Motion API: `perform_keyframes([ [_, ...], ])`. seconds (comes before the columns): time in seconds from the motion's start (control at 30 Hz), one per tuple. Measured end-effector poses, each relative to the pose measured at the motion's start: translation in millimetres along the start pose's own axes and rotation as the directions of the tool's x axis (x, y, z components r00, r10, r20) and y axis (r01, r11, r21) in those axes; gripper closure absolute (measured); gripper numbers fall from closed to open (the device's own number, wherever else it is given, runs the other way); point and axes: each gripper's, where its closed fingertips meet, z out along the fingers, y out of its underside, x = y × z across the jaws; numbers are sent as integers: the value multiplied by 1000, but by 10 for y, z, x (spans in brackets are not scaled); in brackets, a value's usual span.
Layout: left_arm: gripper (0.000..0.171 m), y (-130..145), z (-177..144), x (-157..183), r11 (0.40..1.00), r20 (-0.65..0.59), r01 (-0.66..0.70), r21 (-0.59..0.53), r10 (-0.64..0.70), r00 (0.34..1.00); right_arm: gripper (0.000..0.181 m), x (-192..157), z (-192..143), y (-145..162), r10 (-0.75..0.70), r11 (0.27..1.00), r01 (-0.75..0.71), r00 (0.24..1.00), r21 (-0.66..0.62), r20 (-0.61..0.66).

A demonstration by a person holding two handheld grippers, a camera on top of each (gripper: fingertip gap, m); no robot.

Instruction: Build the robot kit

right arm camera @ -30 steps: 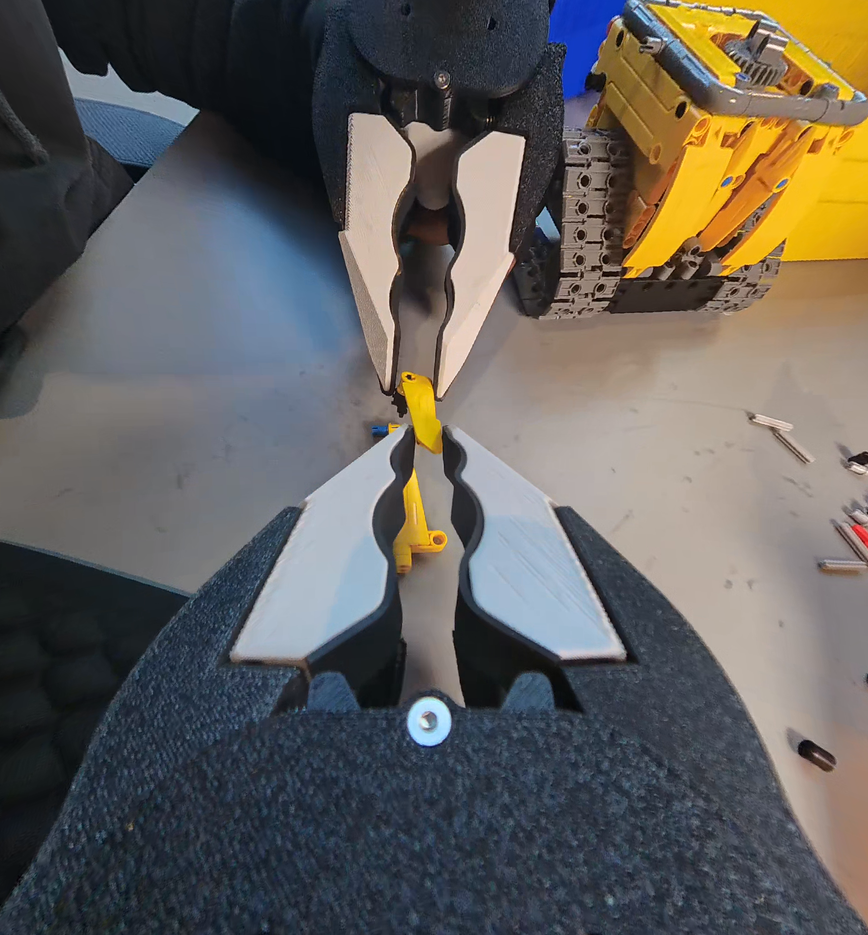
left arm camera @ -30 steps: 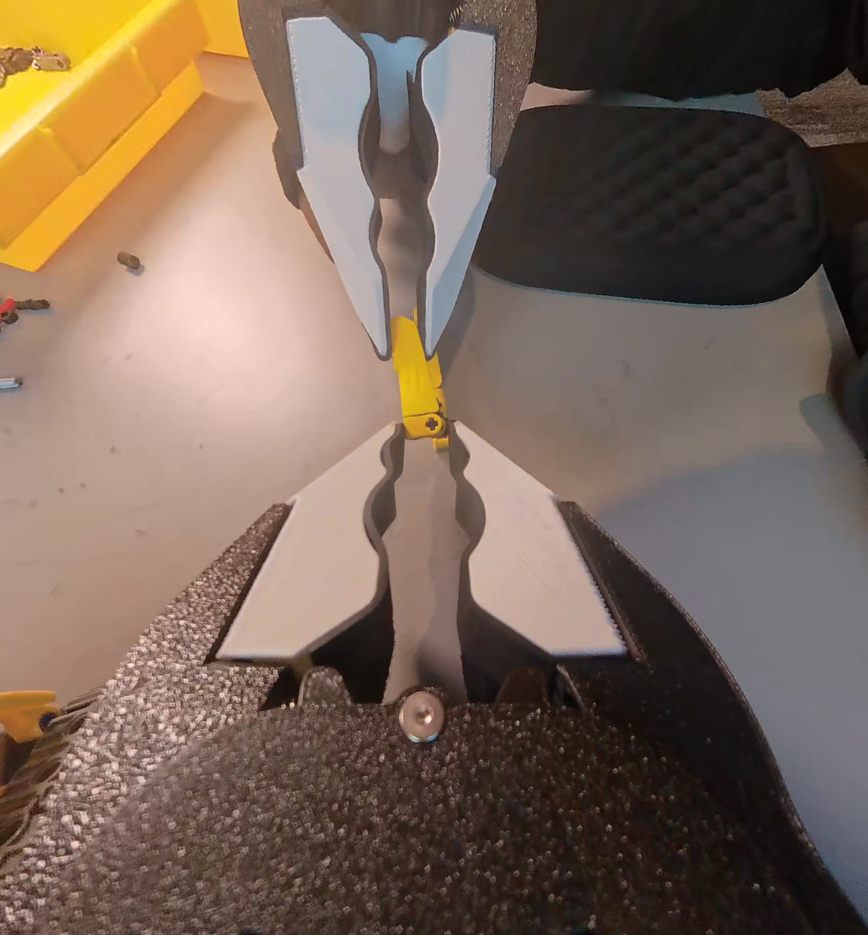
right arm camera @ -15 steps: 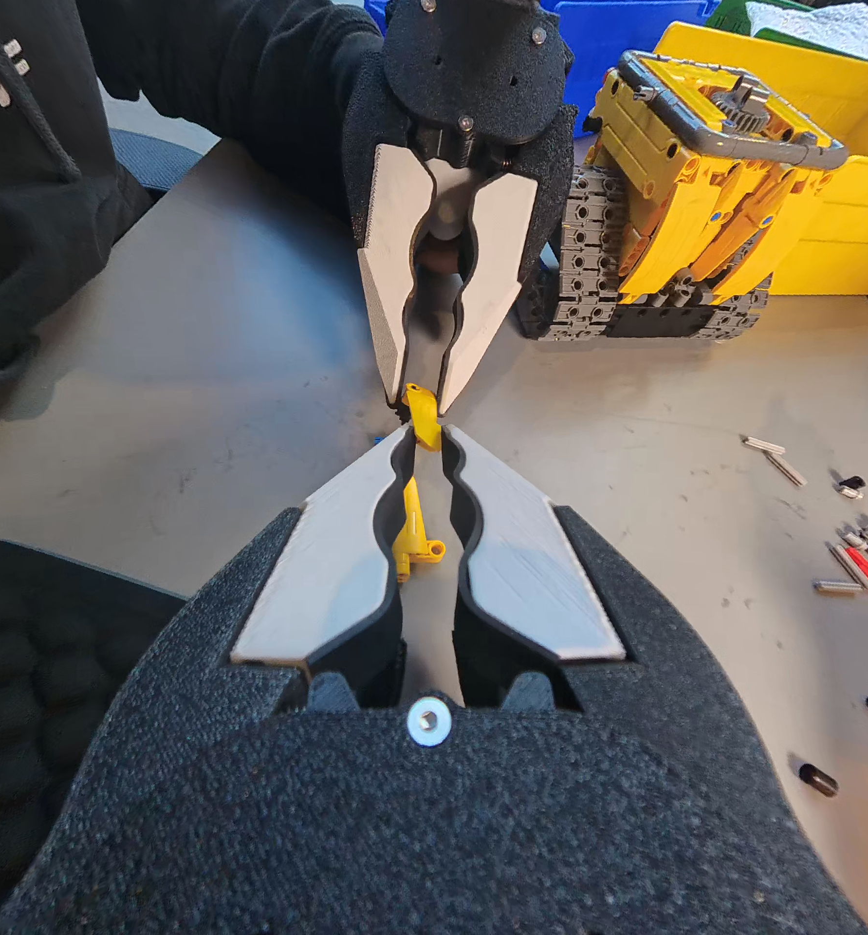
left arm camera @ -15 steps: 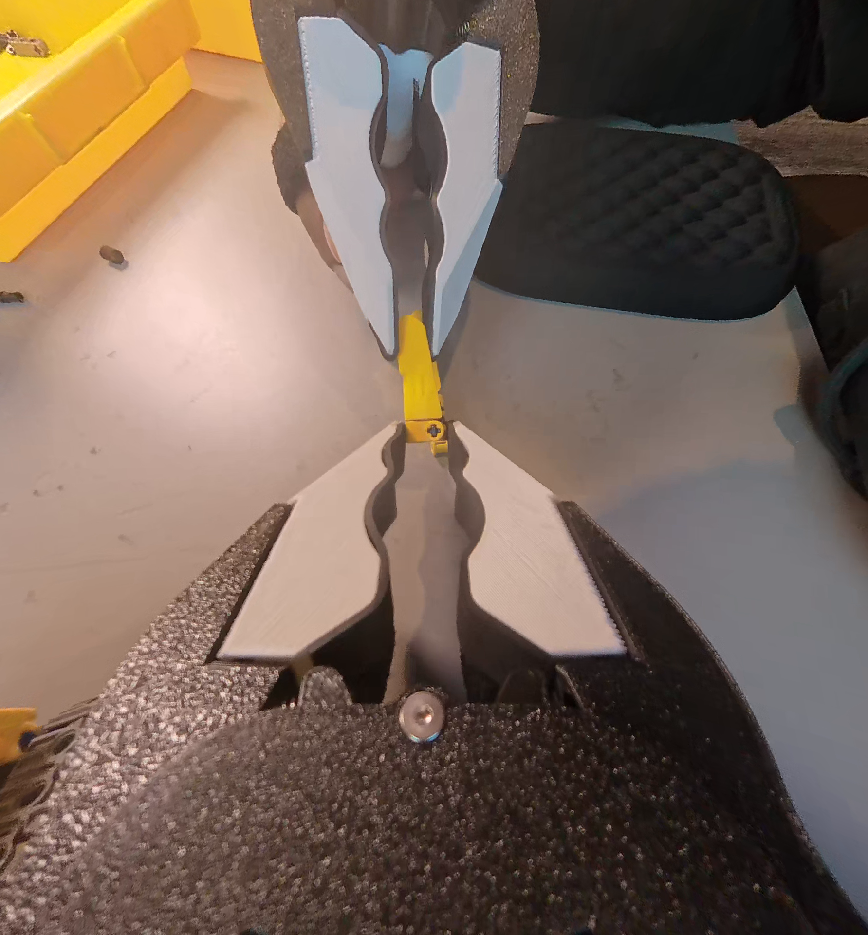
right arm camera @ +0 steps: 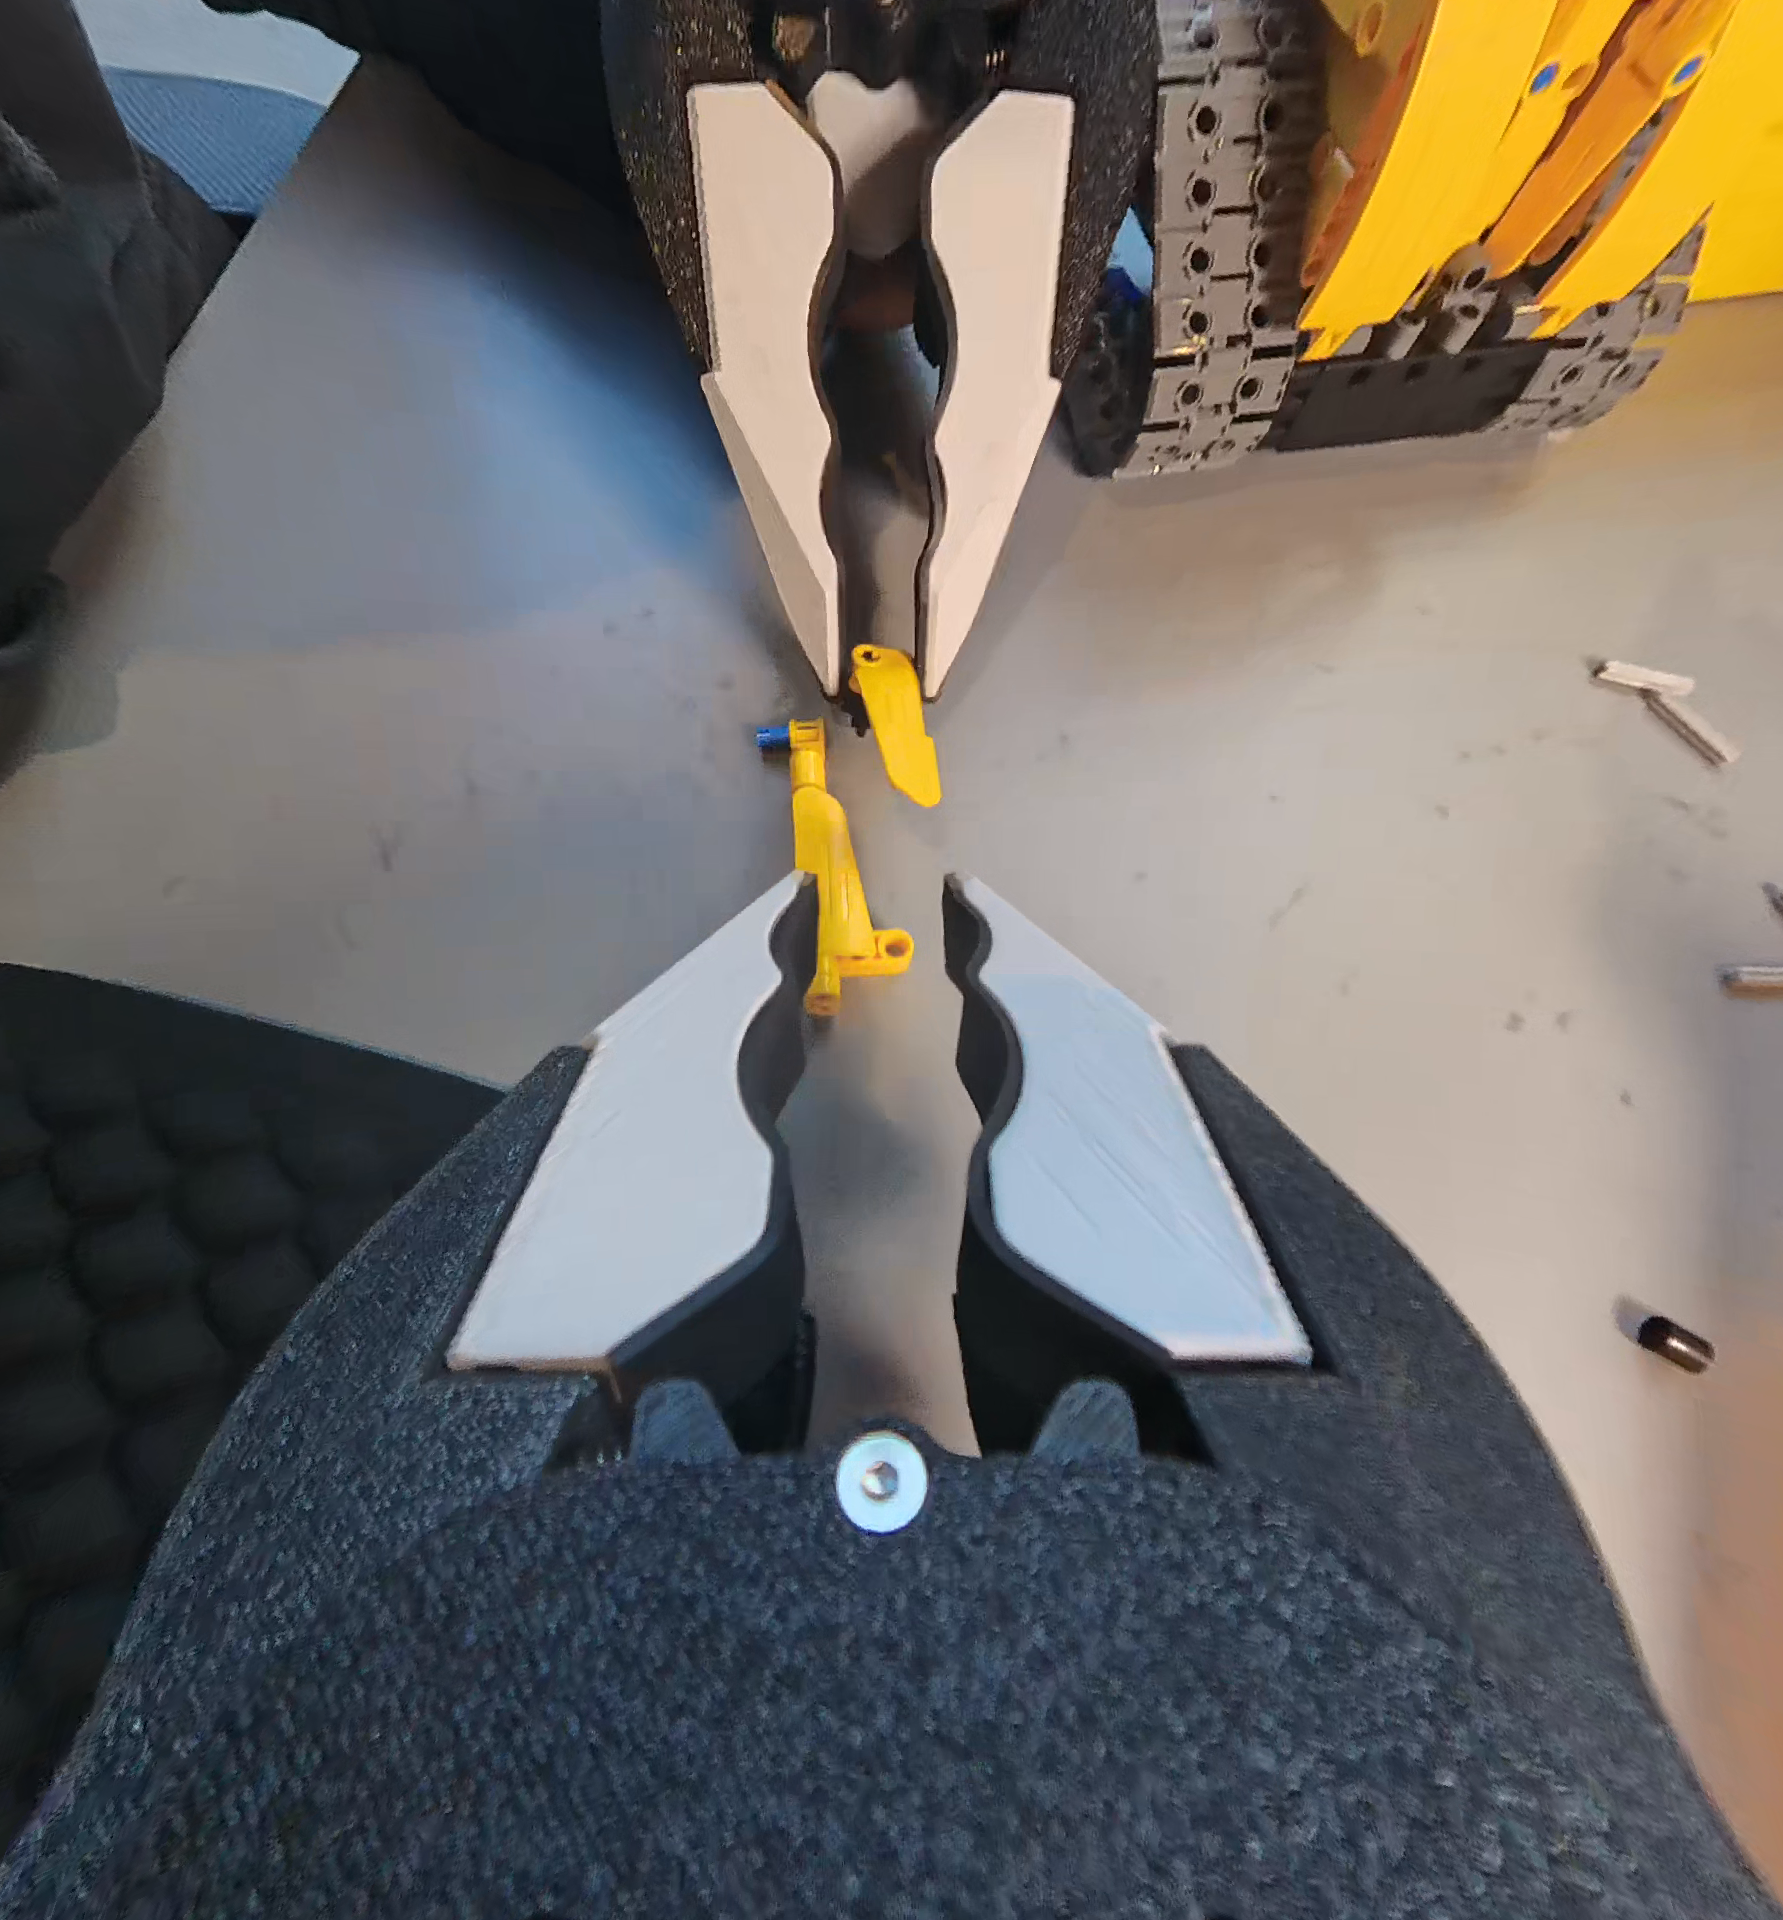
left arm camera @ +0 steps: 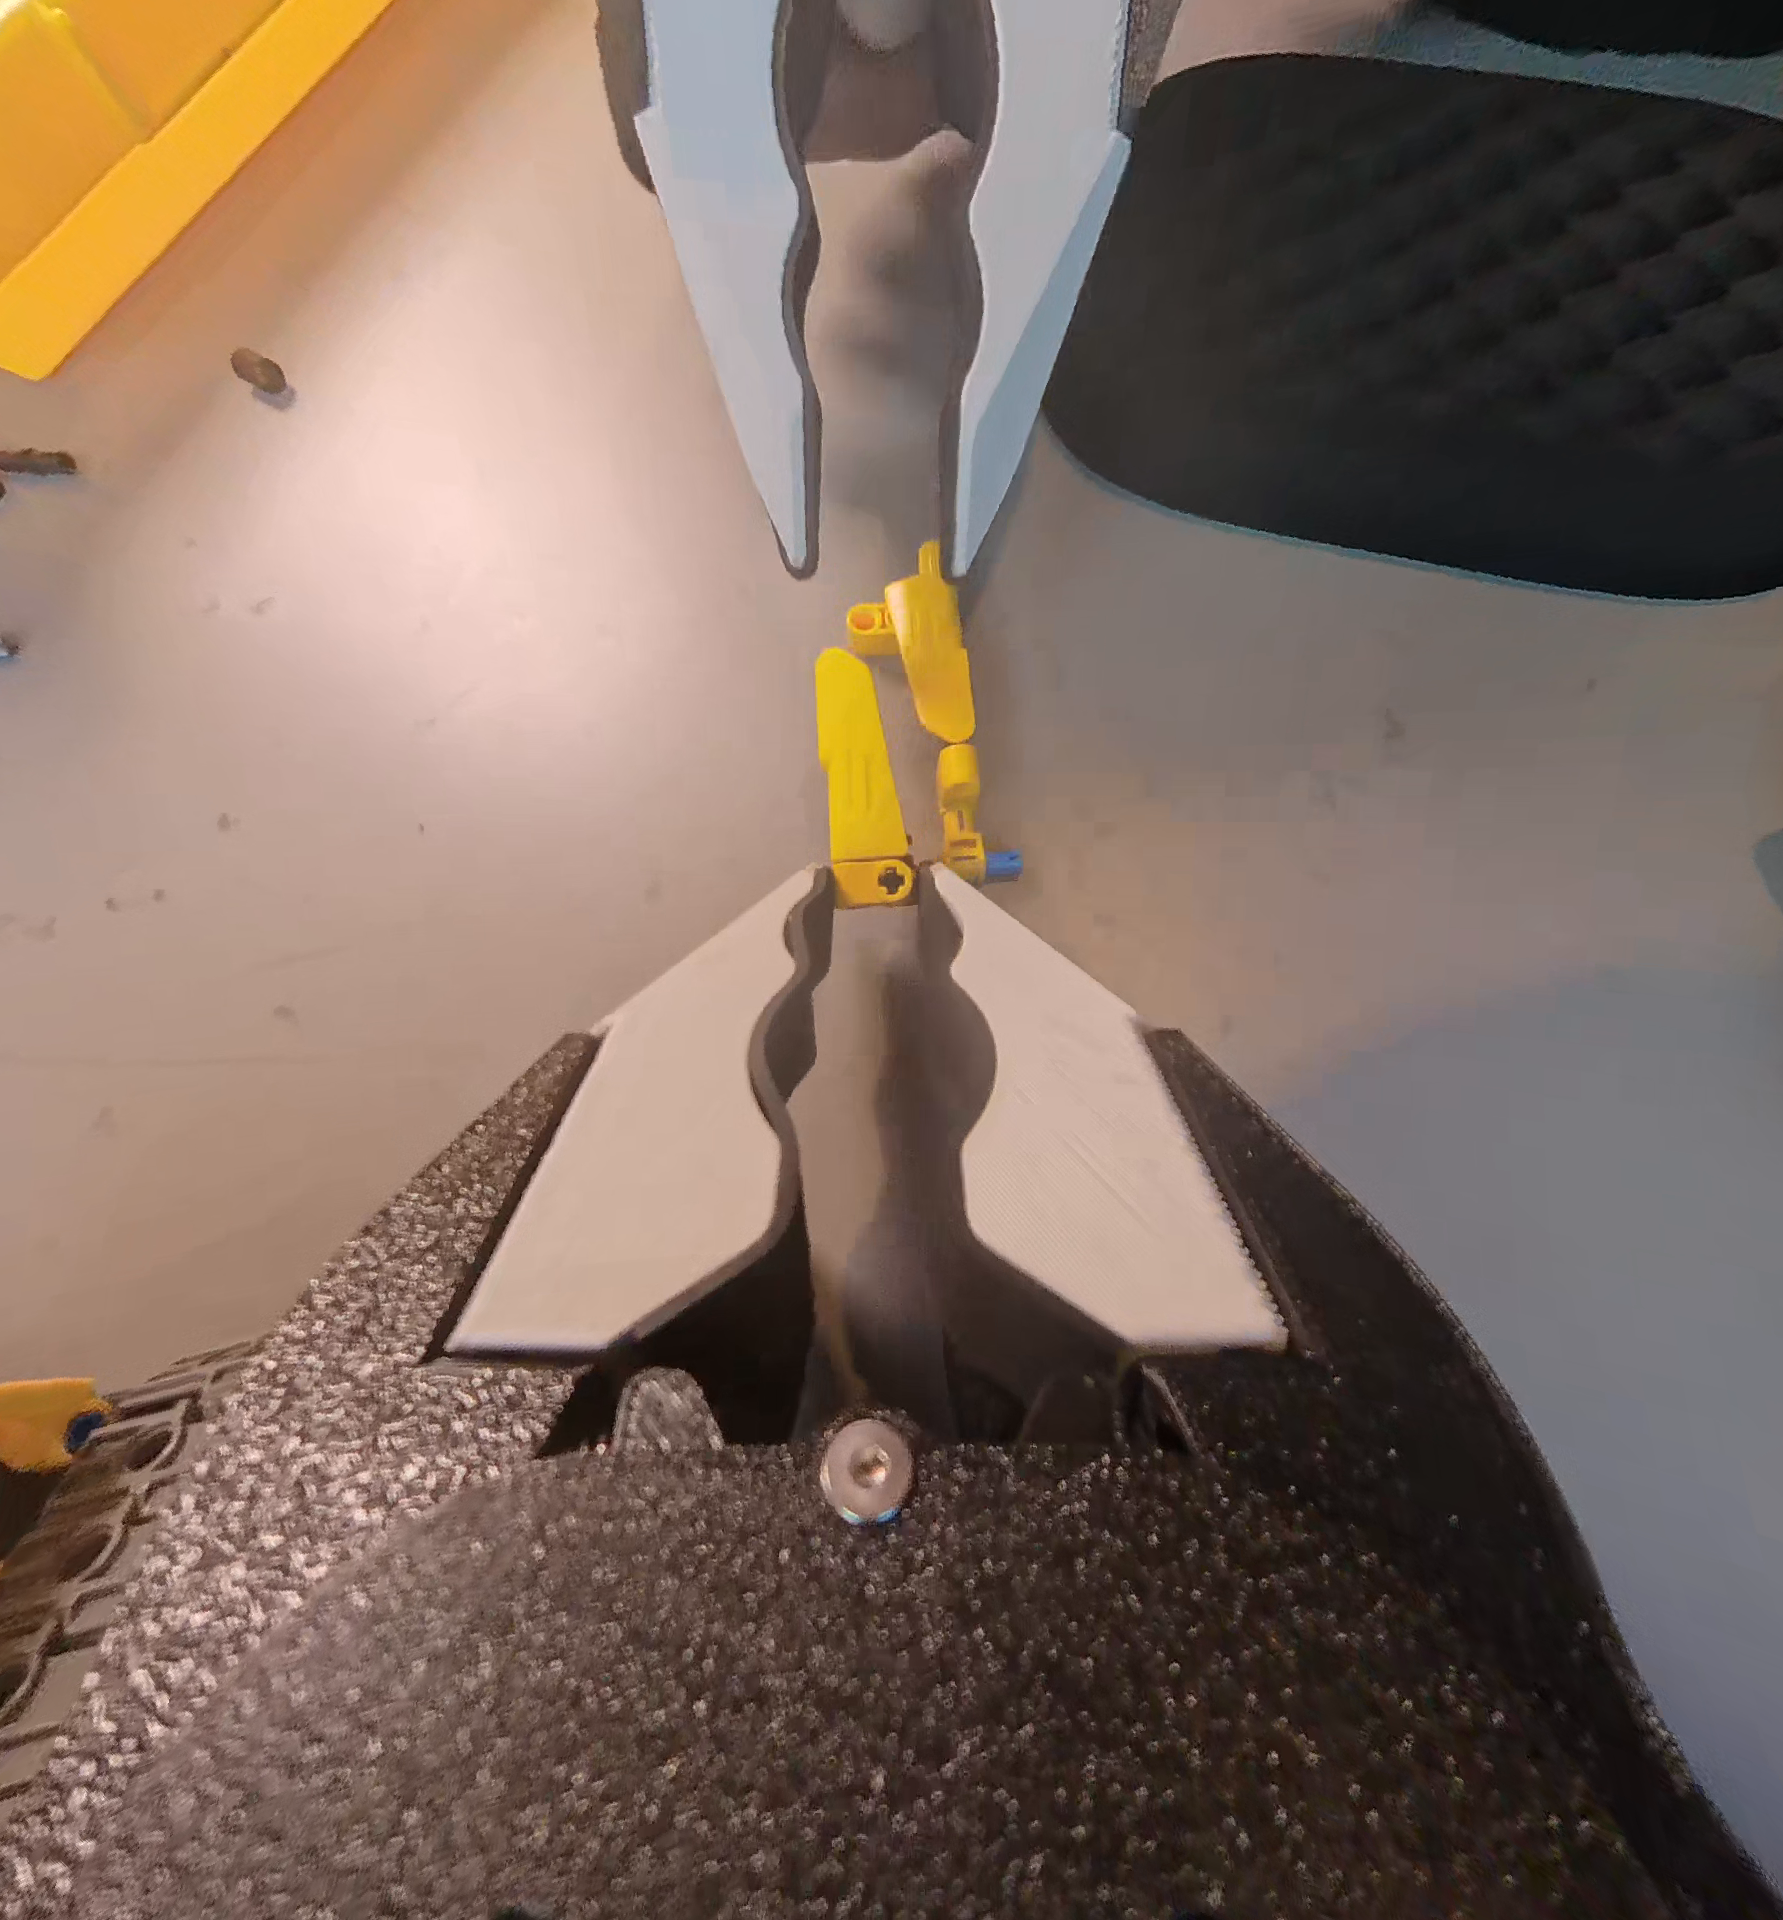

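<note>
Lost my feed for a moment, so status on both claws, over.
Left claw shut on yellow panel piece. Right claw open, empty. Yellow link piece with blue pin on table by its fingertip. Tracked model behind, clear.

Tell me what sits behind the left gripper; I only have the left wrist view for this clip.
Observer: A yellow and grey tracked model stands on the table just behind the left gripper, which is shut on the other yellow piece.
Operator: Does the loose yellow piece reach in between the right gripper's fingers?
Observer: Yes. In the right wrist view the loose yellow piece lies on the table with its near end between the open fingers of the right gripper, close beside one finger; I cannot tell whether it touches.
</note>
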Motion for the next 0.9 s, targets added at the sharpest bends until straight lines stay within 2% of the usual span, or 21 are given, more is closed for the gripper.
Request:
perform_keyframes([
  [0.27,157,12,0,-10,1000,5,14,-10,-14,1000,156,-72,114,113,9,998,-7,999,-70,39],
  [0.47,157,23,8,-3,1000,7,7,-15,-7,1000,166,-78,133,109,-11,997,13,999,-79,33],
  [0.9,157,42,22,-2,1000,12,0,-26,0,1000,167,-87,164,90,-24,997,26,999,-79,28],
])
